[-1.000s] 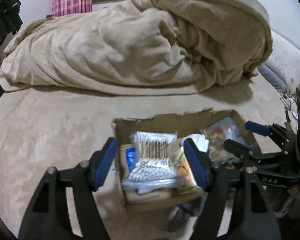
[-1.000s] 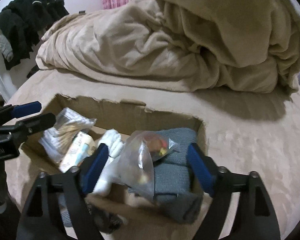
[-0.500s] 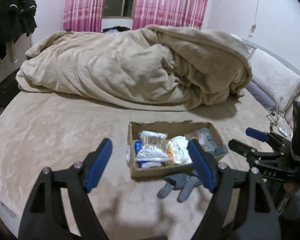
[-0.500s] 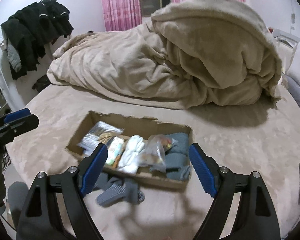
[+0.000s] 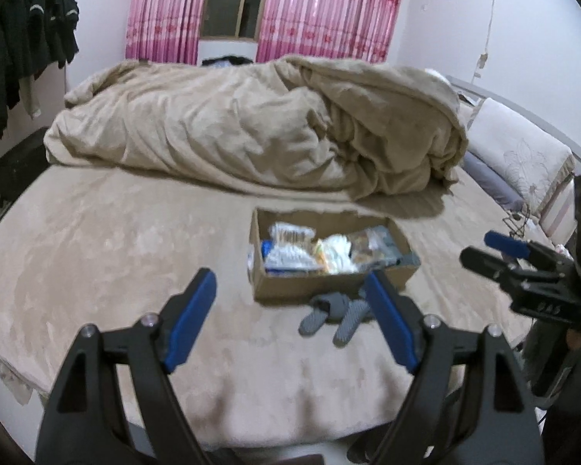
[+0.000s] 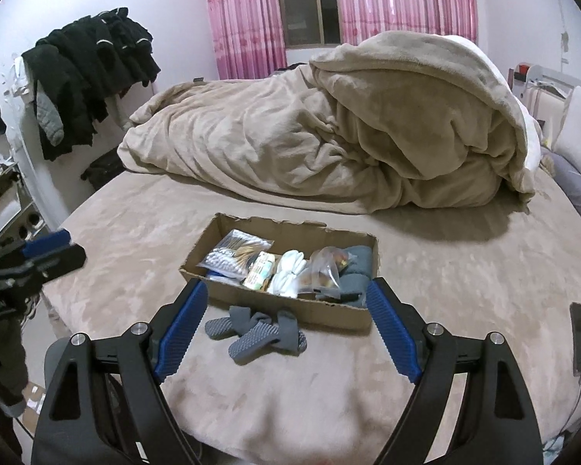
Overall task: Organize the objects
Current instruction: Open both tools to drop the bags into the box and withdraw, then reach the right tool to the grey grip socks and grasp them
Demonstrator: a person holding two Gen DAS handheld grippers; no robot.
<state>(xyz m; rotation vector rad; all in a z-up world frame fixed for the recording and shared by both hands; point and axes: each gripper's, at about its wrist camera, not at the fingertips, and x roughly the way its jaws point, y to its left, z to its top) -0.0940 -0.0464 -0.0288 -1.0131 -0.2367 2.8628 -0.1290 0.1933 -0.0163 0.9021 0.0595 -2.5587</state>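
A cardboard box (image 6: 321, 312) (image 5: 310, 285) sits on the beige bed. It holds a bag of cotton swabs (image 6: 234, 255), a small packet (image 6: 260, 269), white gloves (image 6: 290, 271), a clear plastic bag (image 6: 323, 269) and a grey cloth (image 6: 354, 271). Grey socks (image 6: 257, 329) (image 5: 335, 312) lie on the bed in front of the box. My left gripper (image 5: 290, 317) is open and empty, held back above the bed's front. My right gripper (image 6: 286, 327) is open and empty, also well short of the box.
A big rumpled beige duvet (image 6: 329, 143) fills the far half of the bed. Dark clothes (image 6: 85, 69) hang at the left wall. A phone on a cable (image 6: 580, 343) lies at the bed's right edge. Pillows (image 5: 523, 155) lie at right.
Both grippers have pulled back and up from just above the box to well in front of it. The box contents have not moved.
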